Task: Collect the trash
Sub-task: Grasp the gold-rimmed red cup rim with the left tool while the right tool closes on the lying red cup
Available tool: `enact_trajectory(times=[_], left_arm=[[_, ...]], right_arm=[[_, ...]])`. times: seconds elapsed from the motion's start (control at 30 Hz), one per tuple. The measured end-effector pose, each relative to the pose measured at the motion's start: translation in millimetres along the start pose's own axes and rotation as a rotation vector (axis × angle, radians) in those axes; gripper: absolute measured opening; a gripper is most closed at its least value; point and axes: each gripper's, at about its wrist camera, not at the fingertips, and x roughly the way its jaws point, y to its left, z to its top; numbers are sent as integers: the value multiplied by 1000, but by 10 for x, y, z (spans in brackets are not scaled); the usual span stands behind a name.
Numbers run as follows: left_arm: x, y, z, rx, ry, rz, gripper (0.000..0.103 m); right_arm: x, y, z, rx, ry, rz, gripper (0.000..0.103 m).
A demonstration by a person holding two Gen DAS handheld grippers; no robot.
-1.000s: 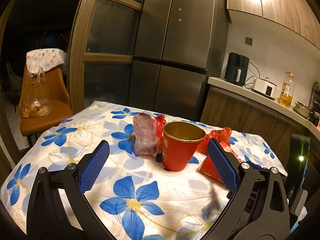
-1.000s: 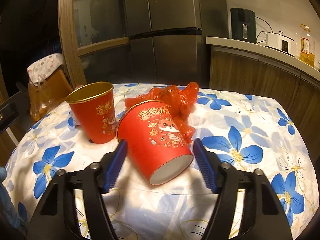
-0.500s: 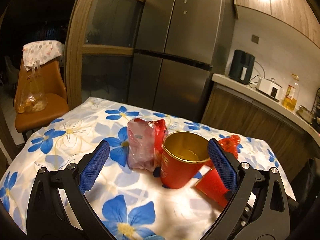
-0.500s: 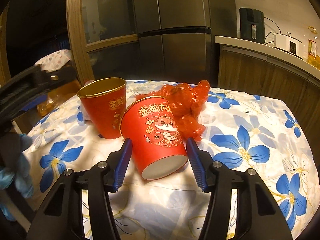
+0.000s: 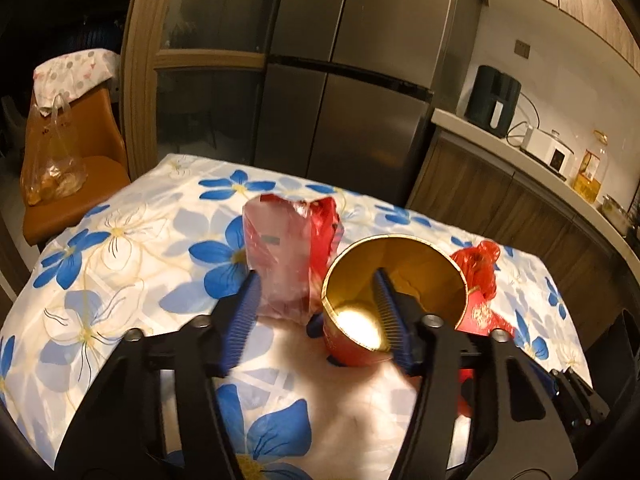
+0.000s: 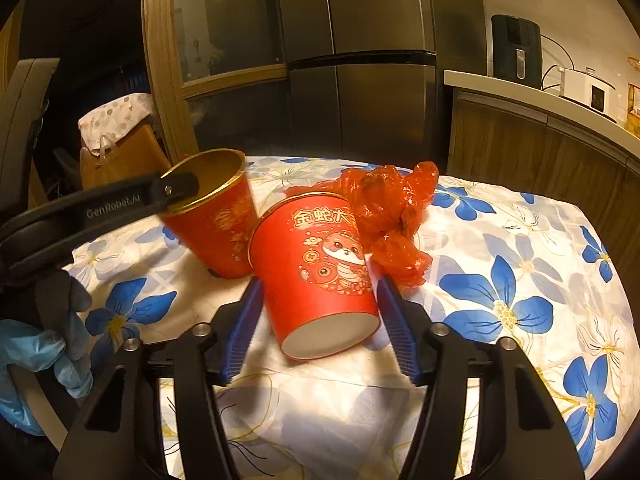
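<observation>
An upright red paper cup (image 5: 394,276) with a gold inside stands tilted on the flowered table. My left gripper (image 5: 318,294) has its right finger inside the cup and its left finger outside the wall, beside a clear red wrapper (image 5: 286,256); the jaws are partly closed, with a gap left. In the right wrist view the same cup (image 6: 218,220) leans with the left finger on its rim. My right gripper (image 6: 318,308) is closed around a second red cup (image 6: 320,276) lying on its side, pads against its walls. A crumpled red plastic bag (image 6: 390,216) lies behind it.
The table (image 5: 132,256) has a white cloth with blue flowers. An orange chair (image 5: 72,184) with a plastic bag stands at the left. A steel fridge (image 5: 360,80) is behind, and a counter (image 5: 520,152) with appliances at the right.
My left gripper moved forward and narrowed, its right finger entering the upright cup, which tipped. My right gripper closed in on the lying cup.
</observation>
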Motion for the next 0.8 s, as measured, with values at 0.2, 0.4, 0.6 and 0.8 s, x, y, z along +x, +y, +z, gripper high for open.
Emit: enact_trajectory(times=[0.2,0.4,0.6,0.8], left_arm=[[14,78,-121,-25,67,-32,26],[-98,128,-233,-38,80,-70,4],[-129,169,-300,-60,96,-92,3],[-107,195,-317,-75,106,-97,2]], right_arm=[[-11,24,1,-11,-1,14,56],[38,83,30,-15,10,43,70],[122,78,63,6,33,51,70],[169,82,69,8,52,61,57]])
